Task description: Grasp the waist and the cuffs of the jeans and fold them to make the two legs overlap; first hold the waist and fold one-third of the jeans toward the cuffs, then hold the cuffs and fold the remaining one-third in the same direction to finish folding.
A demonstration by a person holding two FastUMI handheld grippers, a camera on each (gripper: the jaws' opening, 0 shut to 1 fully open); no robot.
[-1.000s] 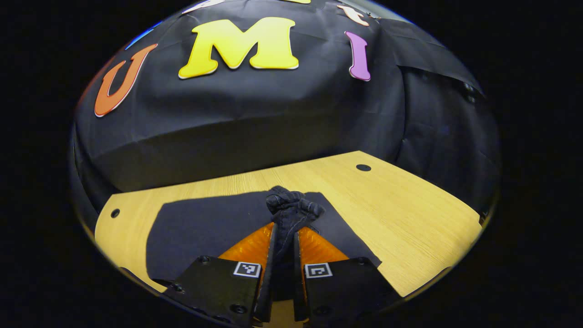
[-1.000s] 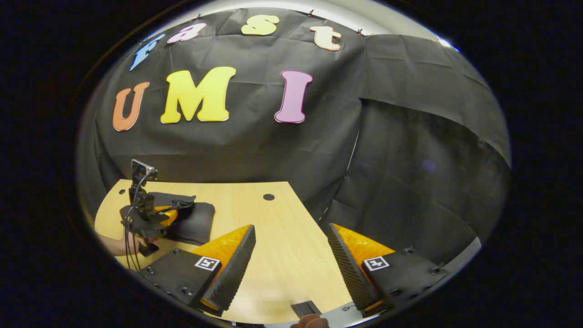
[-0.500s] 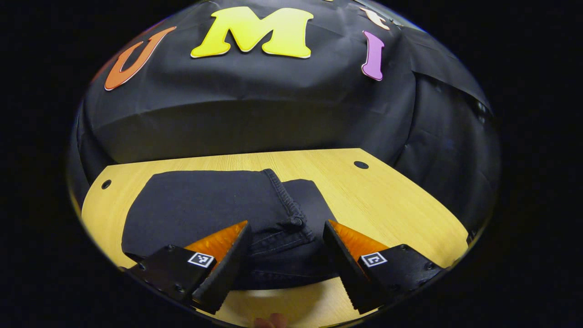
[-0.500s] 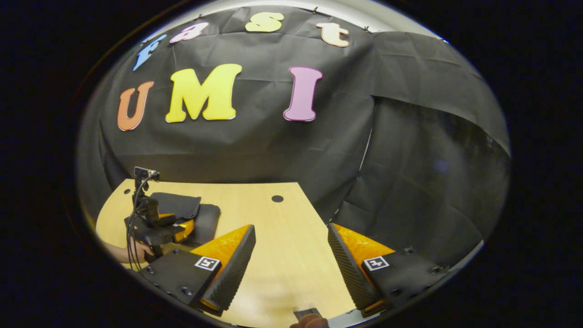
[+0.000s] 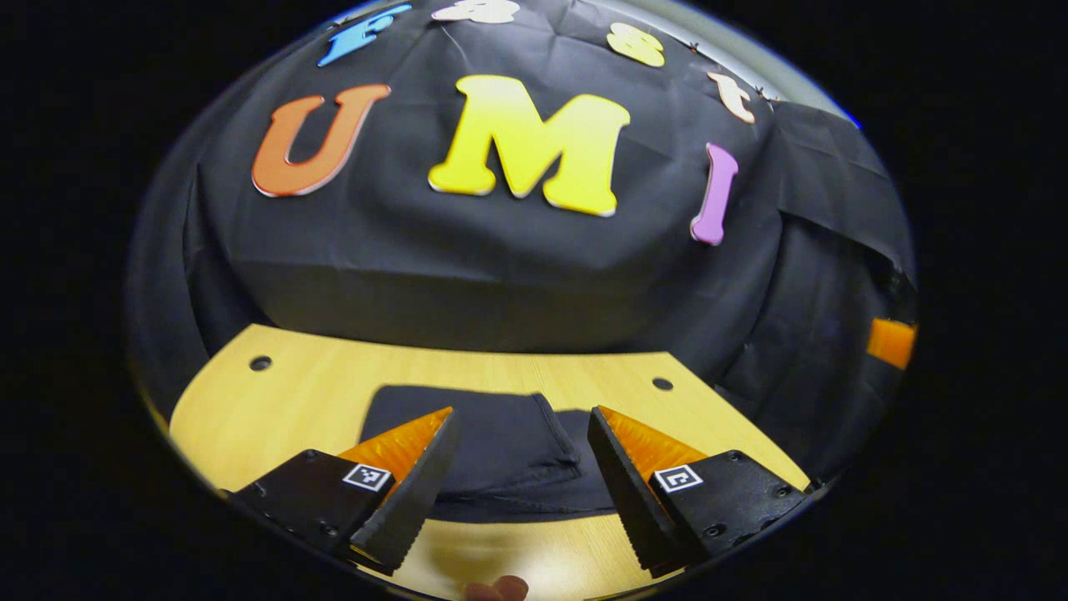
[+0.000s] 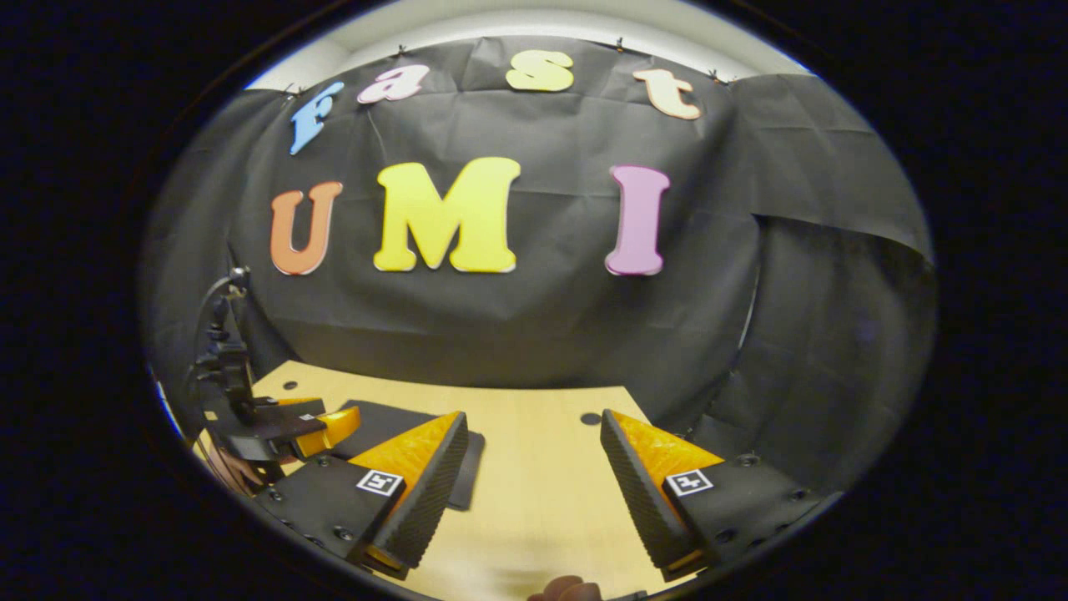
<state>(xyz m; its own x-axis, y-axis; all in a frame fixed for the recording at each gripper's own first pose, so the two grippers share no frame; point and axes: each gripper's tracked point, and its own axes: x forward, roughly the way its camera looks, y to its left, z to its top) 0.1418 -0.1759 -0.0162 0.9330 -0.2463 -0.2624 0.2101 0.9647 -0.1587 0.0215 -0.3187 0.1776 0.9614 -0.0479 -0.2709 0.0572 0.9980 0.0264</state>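
Jeans [image 5: 501, 451] lie folded into a compact dark stack on the wooden table [image 5: 284, 409], flat, near the table's middle and closer to its back edge than to the front one. A stitched hem or seam edge runs across the top layer of the jeans, with a lower layer sticking out past it on the side toward the table's right hole [image 5: 662, 384]. Left gripper [image 5: 521, 484] is above the near edge of the jeans, jaws spread wide, nothing between them; the jeans show in the gap between its fingers, and neither finger appears to press on the fabric. A fingertip of the person's hand [image 5: 498, 589] shows just below the jeans at the table's front edge. In the right gripper view the right gripper [image 6: 534, 492] also has its jaws wide apart and holds nothing, bare tabletop [image 6: 542, 467] between the fingers; it sits well to the right of the jeans [image 6: 392, 421], not touching them. Same view shows the left gripper [image 6: 321, 421] farther off, at the jeans' left side, just over the cloth, with a cabled camera mast standing up from it and a hand [image 6: 229, 467] gripping it from below. Cannot tell from this view whether that gripper touches the jeans. A second table hole [image 5: 260, 363] lies well left of the jeans.
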